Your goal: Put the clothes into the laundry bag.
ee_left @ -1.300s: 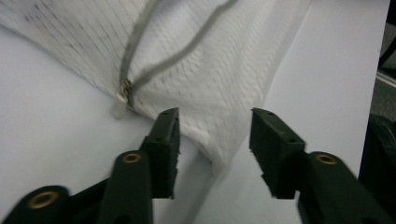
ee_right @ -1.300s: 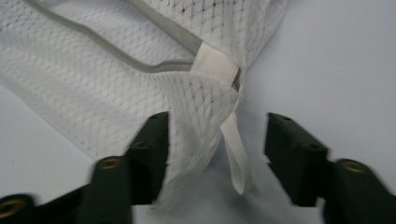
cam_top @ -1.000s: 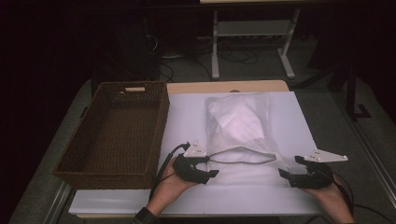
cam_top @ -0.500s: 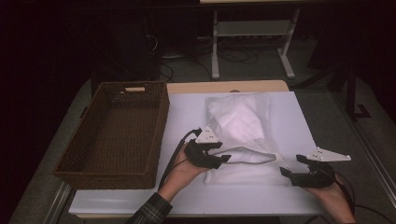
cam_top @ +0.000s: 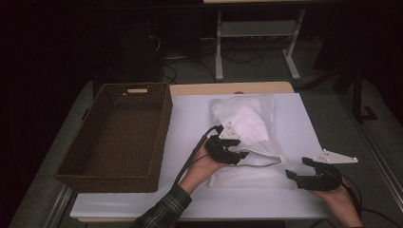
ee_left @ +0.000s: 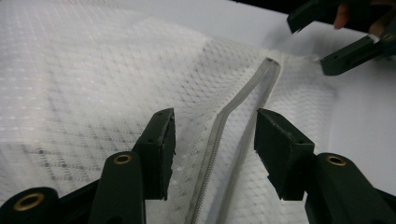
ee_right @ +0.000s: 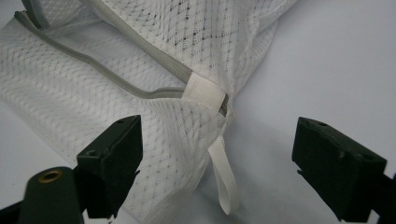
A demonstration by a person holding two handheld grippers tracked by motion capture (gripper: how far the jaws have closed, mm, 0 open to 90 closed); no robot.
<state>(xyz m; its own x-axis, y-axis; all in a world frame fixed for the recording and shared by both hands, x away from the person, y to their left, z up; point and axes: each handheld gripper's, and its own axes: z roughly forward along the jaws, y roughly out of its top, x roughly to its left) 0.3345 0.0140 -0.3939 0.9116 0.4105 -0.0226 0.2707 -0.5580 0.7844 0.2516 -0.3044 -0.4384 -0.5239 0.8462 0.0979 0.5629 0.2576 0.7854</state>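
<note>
A white mesh bag point(cam_top: 247, 137) lies on the table point(cam_top: 190, 118) beside a basket point(cam_top: 119, 137), looking soft, light and floppy. The left gripper point(ee_left: 212, 140), jaws just closing but not yet touching, straddles the grey zipper point(ee_left: 243, 100), the firmest place to grip. The right gripper point(ee_right: 217, 163) hangs open around the corner loop point(ee_right: 224, 175).

At the centre of the frame a white mesh bag point(cam_top: 247, 137) lies on the white table point(cam_top: 190, 123). The left gripper point(cam_top: 237, 153) is over its zipper, the right gripper point(cam_top: 298, 170) at lower right. A wicker basket point(cam_top: 119, 137) stands at left.
</note>
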